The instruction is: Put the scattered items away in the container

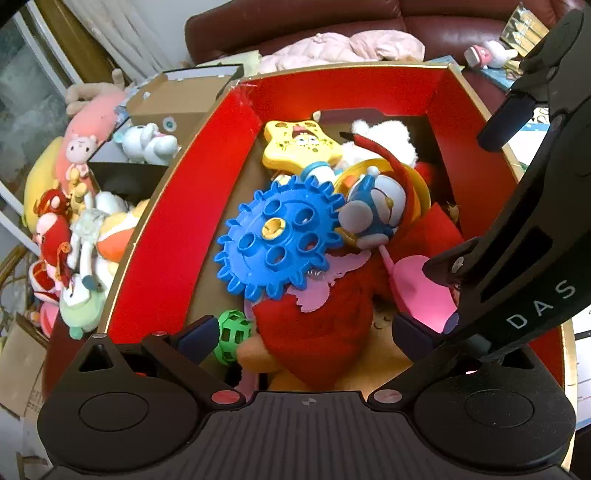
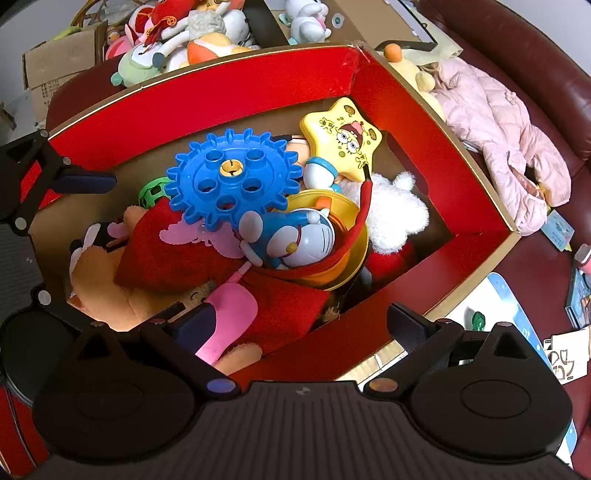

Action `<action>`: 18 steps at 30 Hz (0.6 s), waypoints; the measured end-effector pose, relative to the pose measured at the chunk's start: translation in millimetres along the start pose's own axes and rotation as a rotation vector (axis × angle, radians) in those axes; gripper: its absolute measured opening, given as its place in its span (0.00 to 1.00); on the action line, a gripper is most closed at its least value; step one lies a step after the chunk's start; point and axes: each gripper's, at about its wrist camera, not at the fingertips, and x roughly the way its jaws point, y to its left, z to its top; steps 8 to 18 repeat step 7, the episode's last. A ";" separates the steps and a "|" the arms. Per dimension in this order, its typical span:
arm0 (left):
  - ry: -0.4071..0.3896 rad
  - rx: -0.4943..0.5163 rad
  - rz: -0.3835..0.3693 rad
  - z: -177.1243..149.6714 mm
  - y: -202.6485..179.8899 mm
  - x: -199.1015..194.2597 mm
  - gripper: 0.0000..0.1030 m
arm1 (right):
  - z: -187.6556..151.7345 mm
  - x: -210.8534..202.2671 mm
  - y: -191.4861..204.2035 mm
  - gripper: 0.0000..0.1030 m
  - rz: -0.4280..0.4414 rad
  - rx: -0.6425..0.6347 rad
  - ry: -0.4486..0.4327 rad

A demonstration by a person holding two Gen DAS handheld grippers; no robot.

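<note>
A red box with a gold rim point(image 1: 177, 236) point(image 2: 207, 99) holds the toys. Inside lie a blue gear point(image 1: 275, 236) point(image 2: 231, 181), a yellow star toy point(image 1: 301, 144) point(image 2: 343, 134), a blue-and-white cat figure point(image 1: 373, 210) point(image 2: 295, 240), a green lattice ball point(image 1: 232, 334) and a red-clothed plush point(image 1: 325, 325). My left gripper point(image 1: 303, 332) hangs open over the plush, holding nothing. My right gripper point(image 2: 303, 323) point(image 1: 456, 203) is open across the box's near wall. A pink paddle-shaped toy point(image 2: 231, 317) point(image 1: 424, 291) lies against its left finger, not clamped.
A heap of plush toys point(image 1: 74, 240) point(image 2: 177, 33) and an open cardboard box point(image 1: 177, 96) stand beyond the red box. A pink jacket point(image 2: 498, 129) lies on the dark red sofa point(image 1: 332, 22). Papers and booklets point(image 2: 517, 321) lie beside the box.
</note>
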 end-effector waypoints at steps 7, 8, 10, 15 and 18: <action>-0.005 0.003 0.003 -0.6 -0.8 0.7 1.00 | -0.5 0.6 0.6 0.96 -0.002 -0.005 -0.001; -0.005 0.003 0.003 -0.6 -0.8 0.7 1.00 | -0.5 0.6 0.6 0.96 -0.002 -0.005 -0.001; -0.005 0.003 0.003 -0.6 -0.8 0.7 1.00 | -0.5 0.6 0.6 0.96 -0.002 -0.005 -0.001; -0.005 0.003 0.003 -0.6 -0.8 0.7 1.00 | -0.5 0.6 0.6 0.96 -0.002 -0.005 -0.001; -0.005 0.003 0.003 -0.6 -0.8 0.7 1.00 | -0.5 0.6 0.6 0.96 -0.002 -0.005 -0.001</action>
